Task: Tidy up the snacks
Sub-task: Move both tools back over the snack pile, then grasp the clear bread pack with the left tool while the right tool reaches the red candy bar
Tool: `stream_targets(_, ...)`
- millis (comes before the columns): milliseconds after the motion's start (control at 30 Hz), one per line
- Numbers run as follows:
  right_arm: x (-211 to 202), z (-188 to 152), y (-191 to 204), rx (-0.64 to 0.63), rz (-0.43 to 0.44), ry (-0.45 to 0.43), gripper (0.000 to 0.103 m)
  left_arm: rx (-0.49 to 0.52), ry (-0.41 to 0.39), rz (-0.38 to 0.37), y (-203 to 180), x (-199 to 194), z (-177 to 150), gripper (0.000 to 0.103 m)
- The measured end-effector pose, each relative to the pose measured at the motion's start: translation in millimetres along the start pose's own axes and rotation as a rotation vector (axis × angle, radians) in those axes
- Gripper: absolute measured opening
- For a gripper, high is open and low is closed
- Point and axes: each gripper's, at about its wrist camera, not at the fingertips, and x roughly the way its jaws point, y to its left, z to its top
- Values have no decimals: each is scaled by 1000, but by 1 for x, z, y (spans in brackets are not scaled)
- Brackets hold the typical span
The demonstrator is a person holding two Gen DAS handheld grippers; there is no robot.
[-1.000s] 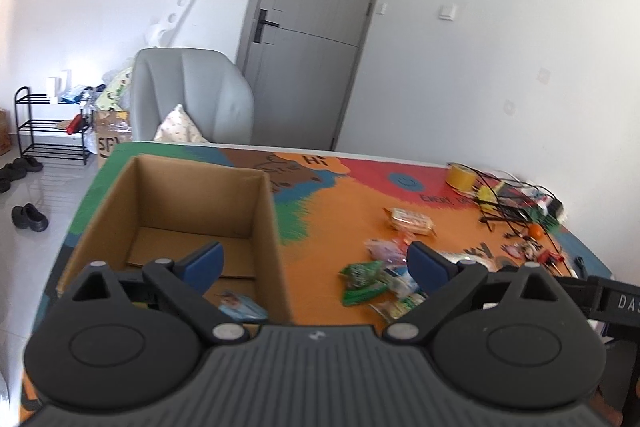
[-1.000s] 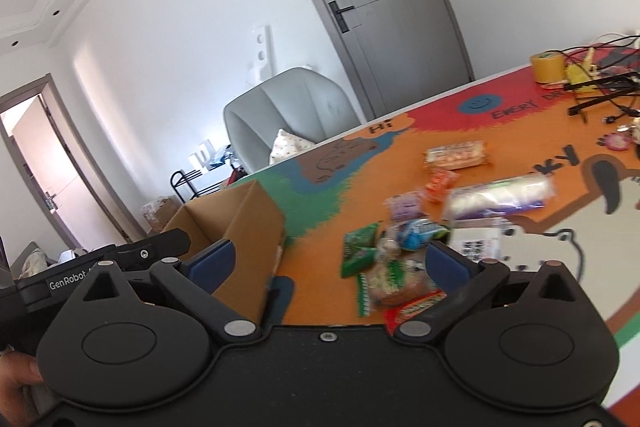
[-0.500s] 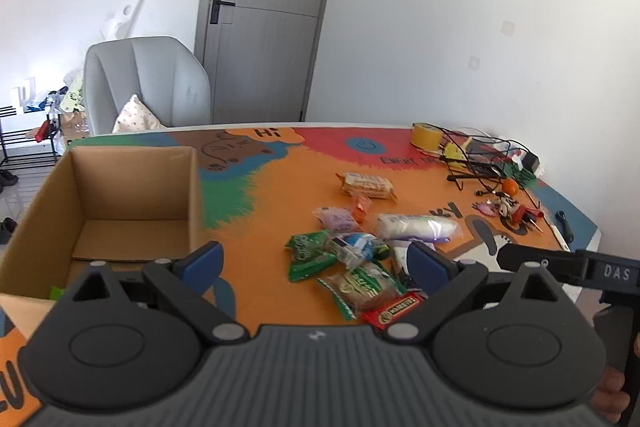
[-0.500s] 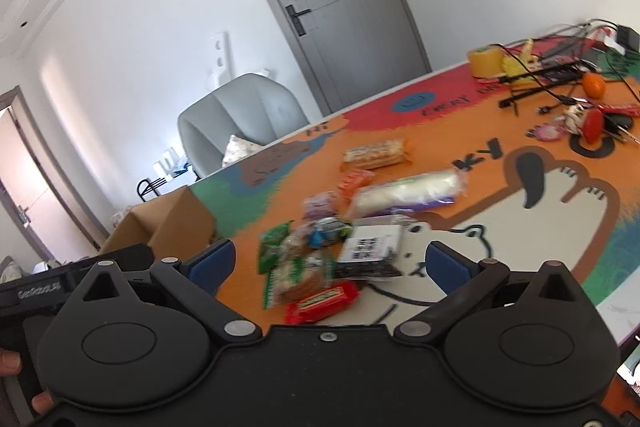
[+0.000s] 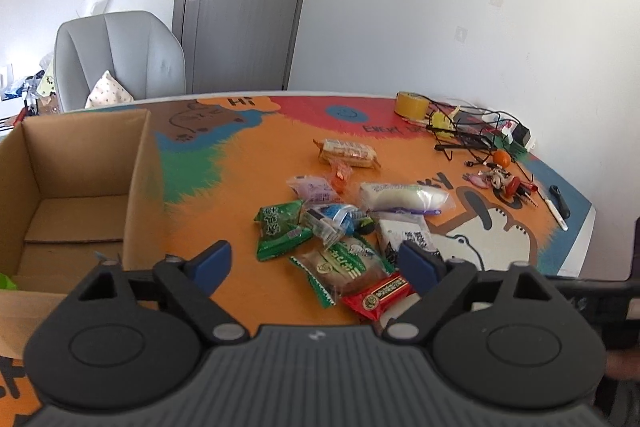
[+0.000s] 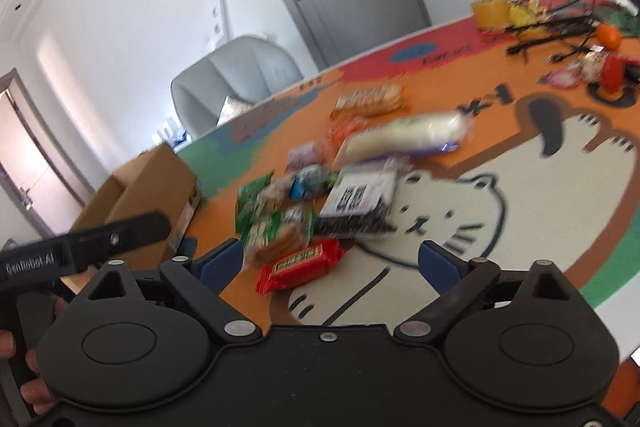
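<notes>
- Compared with a second ago, both views have swung off the cardboard box [image 5: 80, 187] and dropped toward the snack pile [image 5: 340, 239], which now sits mid-frame and looks bigger.
- Both sets of jaws have just been closing a bit but are wide apart, nothing between the pads.
- The red bar [image 5: 378, 295] lies flat, long axis running lower left to upper right in both views.
- It's just ahead of the left gripper [image 5: 316, 263], by its right finger; in the right wrist view (blurry) the same red bar [image 6: 300, 265] sits near the right gripper [image 6: 332, 259], toward its left finger.
- Box stays at the left edge on the table [image 5: 248, 163].
</notes>
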Motion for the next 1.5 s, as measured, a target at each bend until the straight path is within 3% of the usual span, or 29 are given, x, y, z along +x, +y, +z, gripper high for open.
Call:
stream_targets(67, 11, -4, 2, 4, 3, 22, 91, -3, 22, -4, 2, 5, -3, 76)
stream_targets(367, 41, -9, 21, -48, 13, 43, 91, -29, 50, -10, 13, 16, -8, 76)
stream_targets(433, 44, -9, 24, -50, 8, 36, 82, -37, 49, -12, 15, 18, -8, 76)
stream_targets(667, 49, -10, 29, -91, -21, 13, 75, -57, 66, -8, 19, 29, -8, 76)
stream_targets(833, 46, -10, 21, -100, -51, -6, 44, -55, 75, -1, 17, 35, -9, 76)
stream_targets(933, 40, -7, 3, -30, -19, -5, 31, -55, 83, -3, 14, 40, -9, 76)
stream_targets(1000, 36, -5, -4, -8, -23, -9, 29, -52, 89, -8, 12, 44, -9, 76)
stream_targets(1100, 33, -6, -13, -2, -65, -10, 8, -47, 91, -16, 7, 50, -8, 78)
stream_targets(1233, 29, -6, -28, 48, -40, -11, 3, -38, 99, -27, -1, 59, -7, 79)
stream_targets(1367, 27, -5, -31, 72, -39, -7, 5, -26, 97, -21, -7, 68, -4, 80)
stream_targets(1400, 27, -4, -29, 73, -38, -3, 10, -27, 96, -16, -8, 69, -3, 80)
stream_targets(1500, 27, -3, -20, 49, -18, -18, 44, -51, 85, -20, -5, 67, -1, 79)
